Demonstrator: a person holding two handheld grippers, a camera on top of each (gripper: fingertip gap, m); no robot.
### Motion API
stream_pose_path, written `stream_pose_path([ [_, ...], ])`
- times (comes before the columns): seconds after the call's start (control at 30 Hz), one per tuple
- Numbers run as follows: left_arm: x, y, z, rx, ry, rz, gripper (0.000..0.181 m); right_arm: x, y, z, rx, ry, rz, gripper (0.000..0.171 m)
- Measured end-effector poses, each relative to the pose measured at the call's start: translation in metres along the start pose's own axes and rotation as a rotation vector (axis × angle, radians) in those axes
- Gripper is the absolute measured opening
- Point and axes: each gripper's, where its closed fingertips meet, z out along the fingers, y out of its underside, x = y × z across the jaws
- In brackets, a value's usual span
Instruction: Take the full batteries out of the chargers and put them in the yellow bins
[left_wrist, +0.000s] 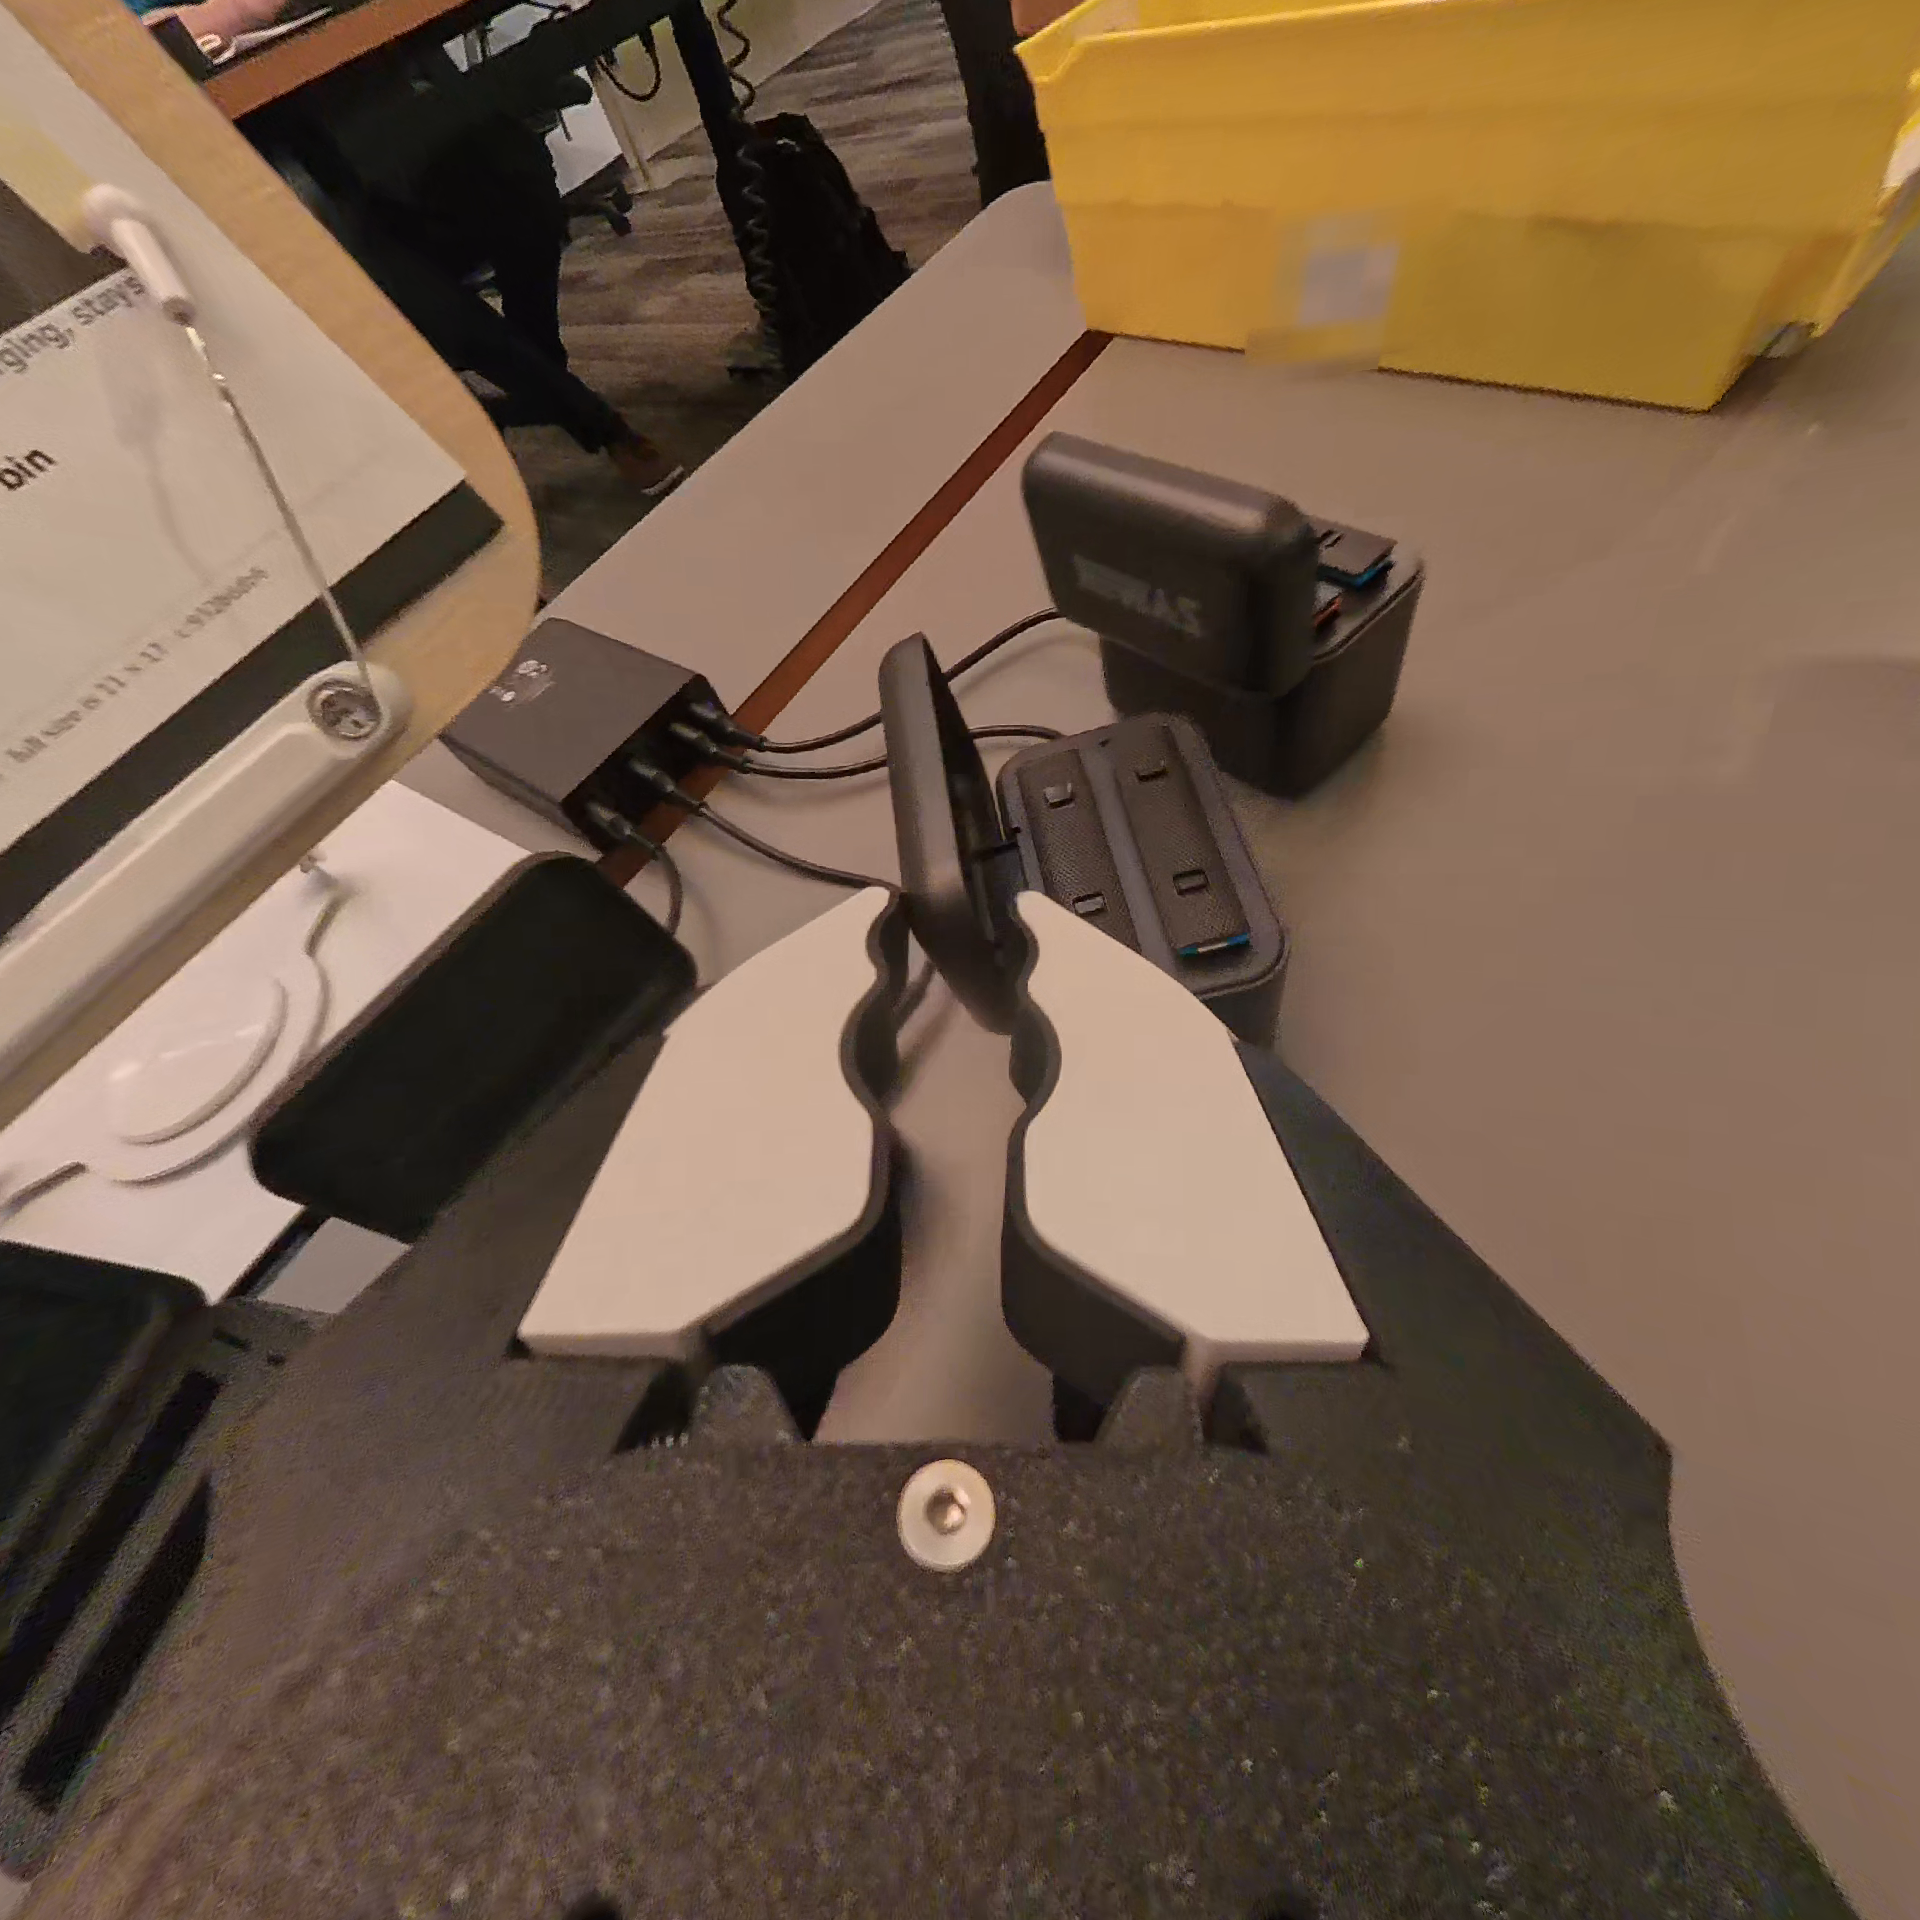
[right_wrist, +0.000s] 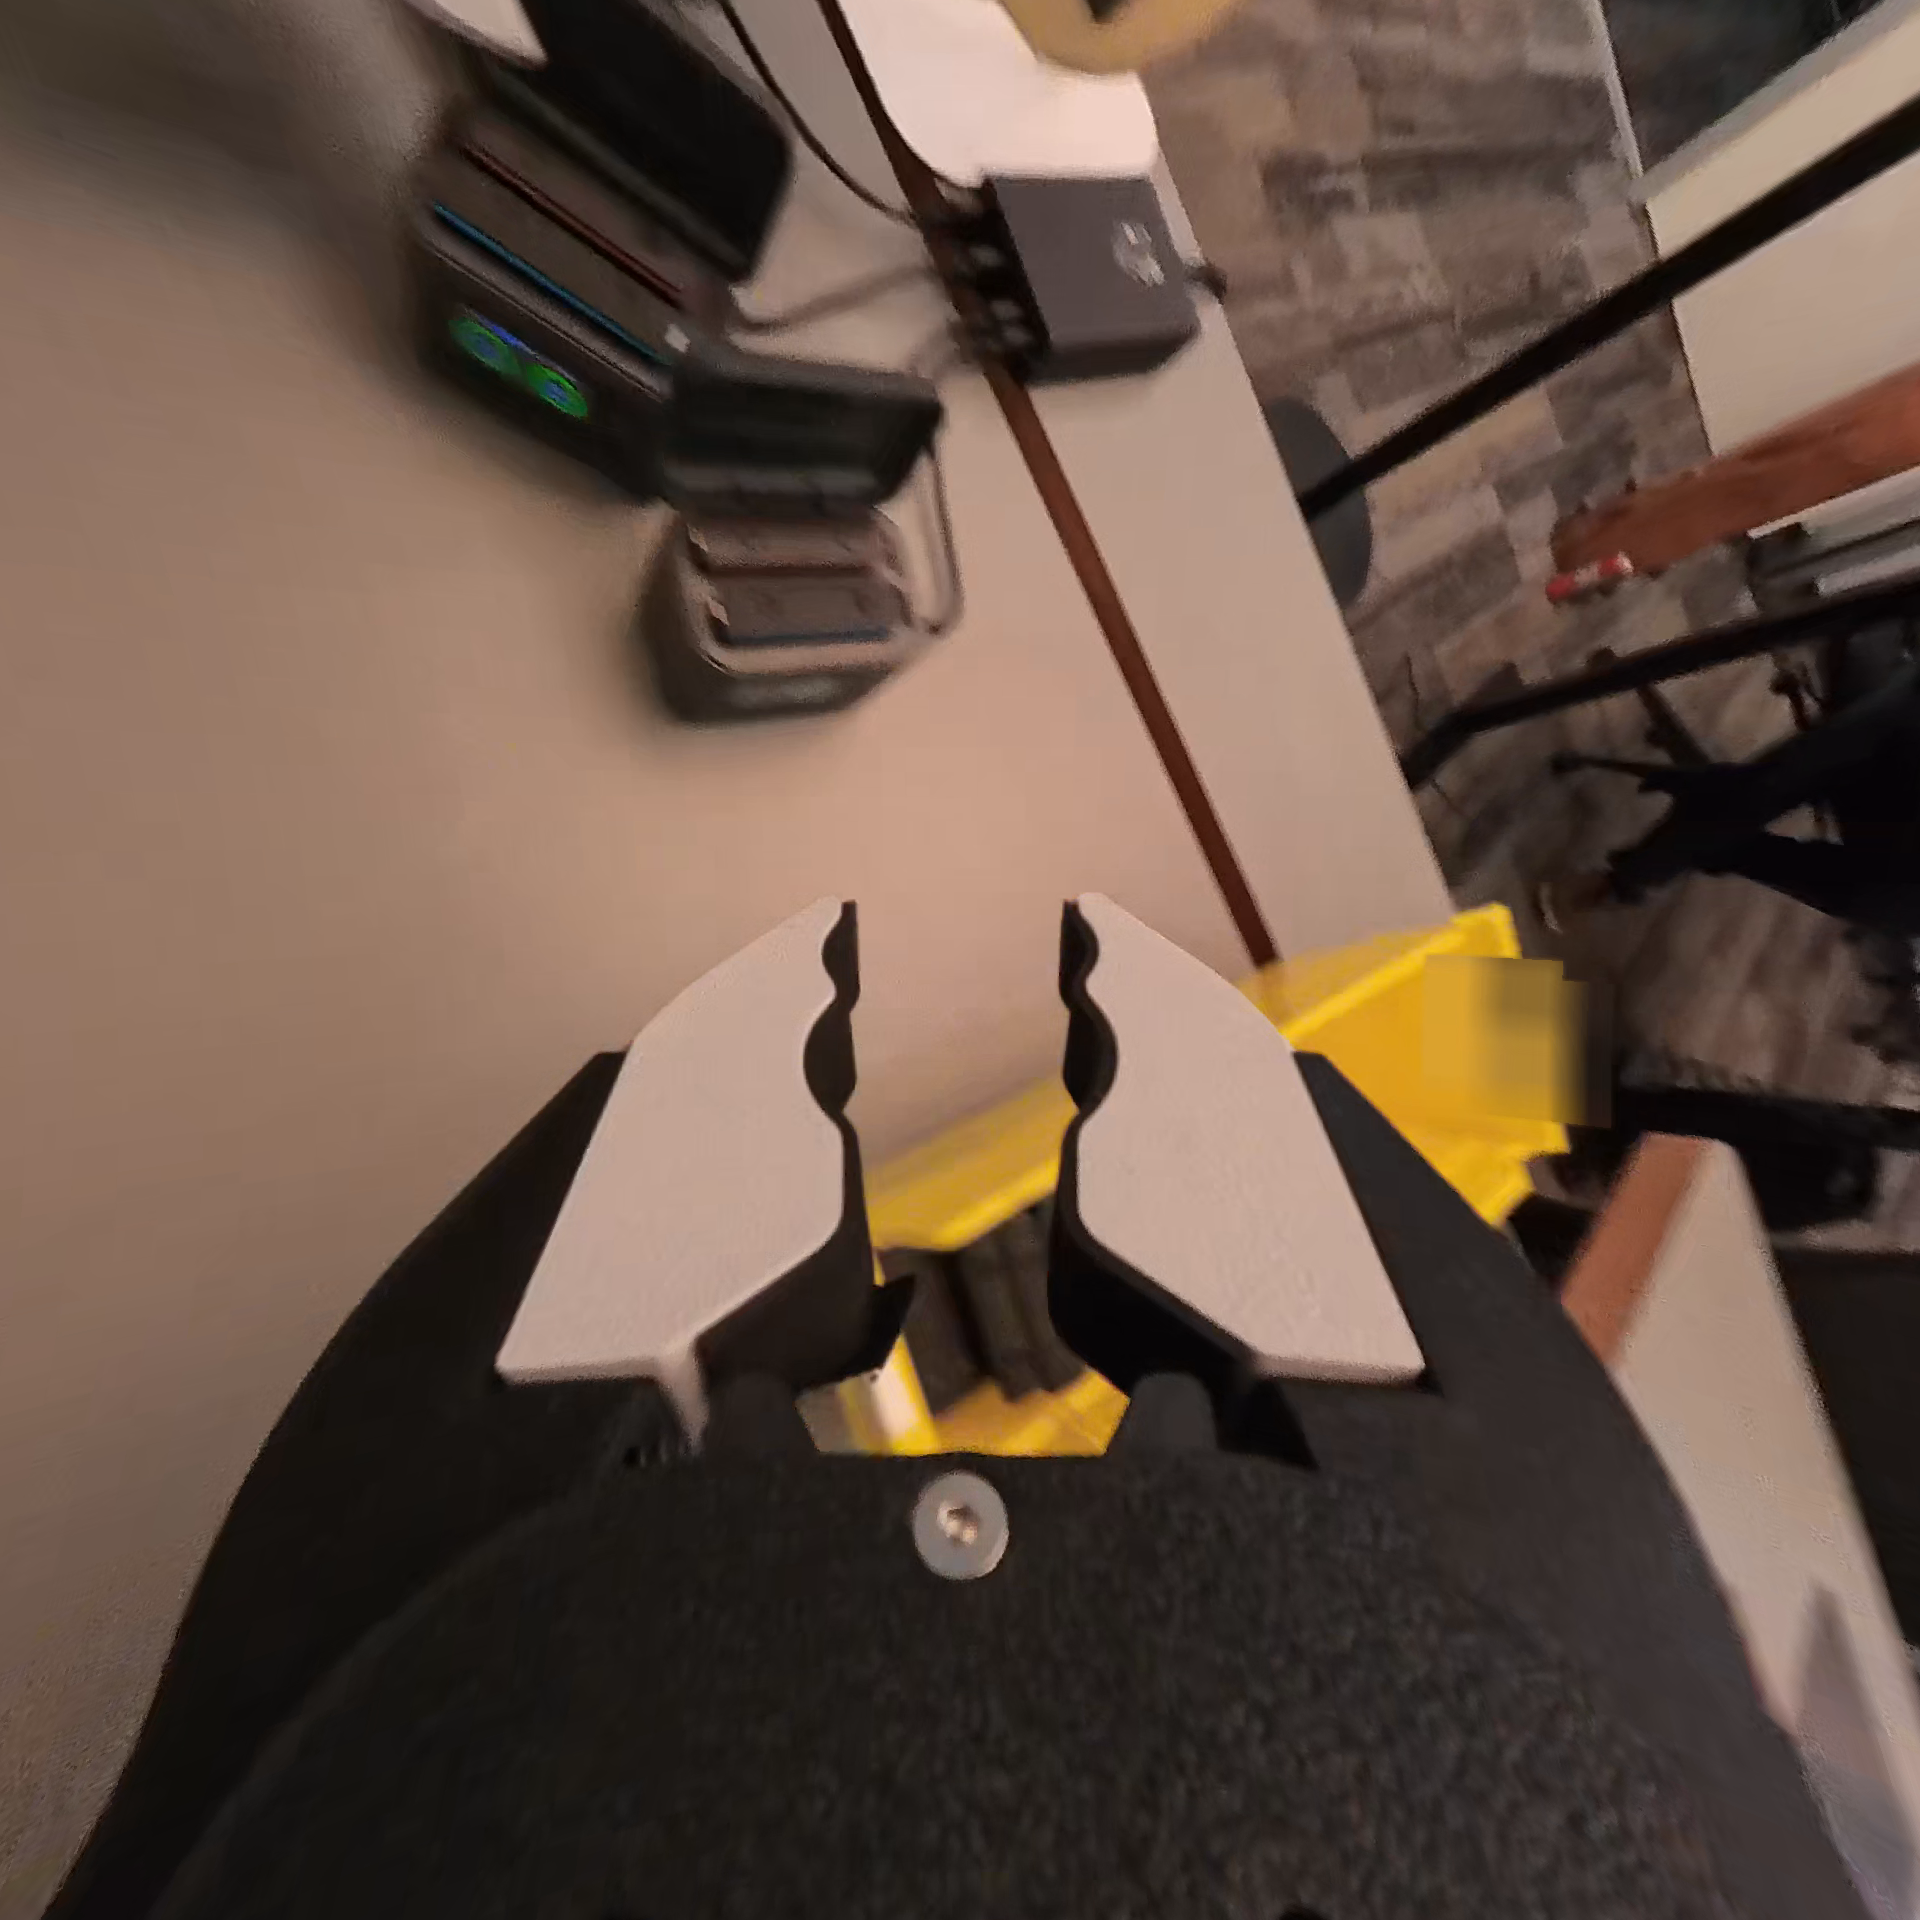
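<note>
Beside the yellow bin (left_wrist: 1455, 208), the left gripper (left_wrist: 961, 935) pinched the open charger's (left_wrist: 1143, 862) lid (left_wrist: 935, 790). Its batteries (left_wrist: 1195, 873) sat inside. The right gripper (right_wrist: 961, 935) hung wide open, holding nothing. A slipping lid might have snapped shut.

Printed black lettering shows on a white sheet behind a clear sign holder (left_wrist: 208, 499) at the left. Pale raised lettering, seen upside down, marks the open lid of a dark charger case (left_wrist: 1164, 561). A small white logo sits on a black charging hub (left_wrist: 582, 707). Blurred patches cover the yellow bin (left_wrist: 1455, 156).
</note>
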Motion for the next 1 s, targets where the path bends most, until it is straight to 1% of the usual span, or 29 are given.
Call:
stream_pose_path([
  [0.1,-0.013,0.001,0.002,-0.014,0.013,0.033,0.014,-0.035,-0.013,0.008,0.116,-0.014,0.11,0.037],
  [0.17,-0.022,0.004,0.004,-0.041,0.04,0.024,0.014,-0.055,-0.021,0.012,0.198,-0.013,0.212,0.037],
  [0.23,-0.033,0.007,0.006,-0.062,0.03,0.036,0.013,-0.077,-0.025,0.017,0.255,-0.024,0.327,0.035],
  [0.3,-0.039,0.008,0.008,-0.069,0.037,0.043,0.013,-0.102,-0.028,0.022,0.279,-0.051,0.431,0.031],
  [0.37,-0.043,0.01,0.01,-0.078,0.026,0.034,0.014,-0.121,-0.03,0.025,0.28,-0.057,0.512,0.03],
  [0.43,-0.046,0.01,0.011,-0.079,0.008,0.027,0.014,-0.133,-0.038,0.025,0.298,-0.052,0.613,0.023],
  [0.53,-0.044,0.01,0.01,-0.074,-0.008,0.033,0.016,-0.143,-0.057,0.021,0.328,-0.031,0.713,0.0],
  [0.6,-0.045,0.009,0.007,-0.078,-0.028,0.037,0.02,-0.146,-0.068,0.02,0.334,0.014,0.706,0.0],
  [0.73,-0.049,0.004,-0.007,-0.065,-0.064,0.024,0.022,-0.149,-0.084,0.03,0.334,0.089,0.743,0.0],
  [0.83,-0.051,-0.001,-0.023,-0.039,-0.082,-0.012,0.023,-0.149,-0.085,0.048,0.296,0.134,0.751,0.0],
  [1.0,-0.054,-0.006,-0.053,0.032,-0.152,-0.087,0.013,-0.147,-0.078,0.079,0.234,0.16,0.77,0.0],
])
